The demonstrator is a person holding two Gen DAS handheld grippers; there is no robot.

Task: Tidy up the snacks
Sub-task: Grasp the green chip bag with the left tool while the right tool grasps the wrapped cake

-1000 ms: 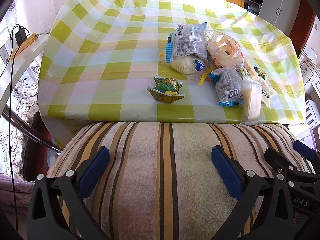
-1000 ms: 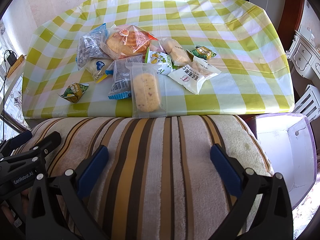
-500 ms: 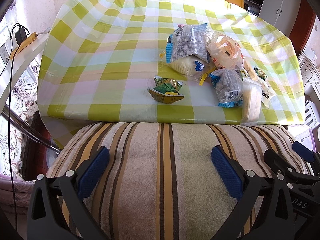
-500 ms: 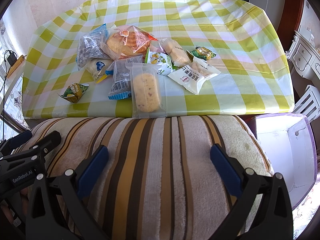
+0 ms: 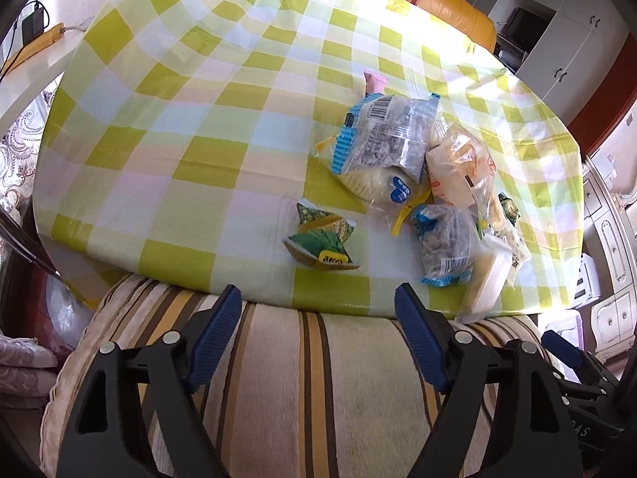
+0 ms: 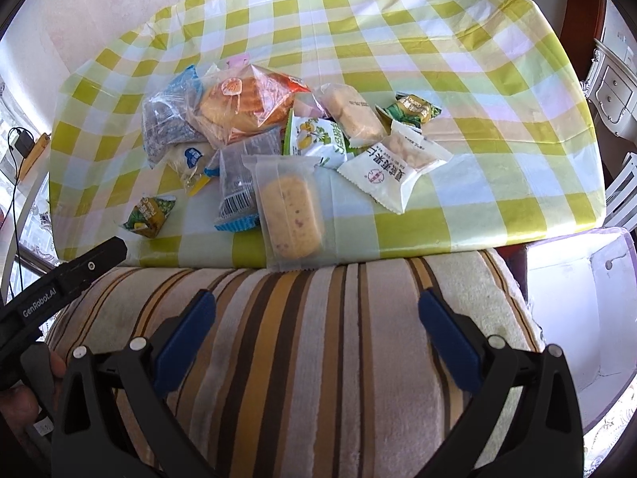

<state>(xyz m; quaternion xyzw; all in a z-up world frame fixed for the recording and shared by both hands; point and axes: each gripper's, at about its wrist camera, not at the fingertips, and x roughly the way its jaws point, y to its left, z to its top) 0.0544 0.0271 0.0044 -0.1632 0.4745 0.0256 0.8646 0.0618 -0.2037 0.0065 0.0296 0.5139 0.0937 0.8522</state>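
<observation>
Left tongs closing empty, right tongs spread

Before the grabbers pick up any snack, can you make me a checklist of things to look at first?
1. Left gripper has nothing between its jaws, which are closing: ok.
2. Right gripper open and empty: ok.
3. Small green snack packet lies apart from the pile, easy to reach: ok.
4. Other snacks lie separately: not ok, grey bag and bread bag overlap.
5. Clear-wrapped cake safely on the checked tablecloth: not ok, it overhangs the near edge.
6. A container to sort into: cannot tell.
</observation>
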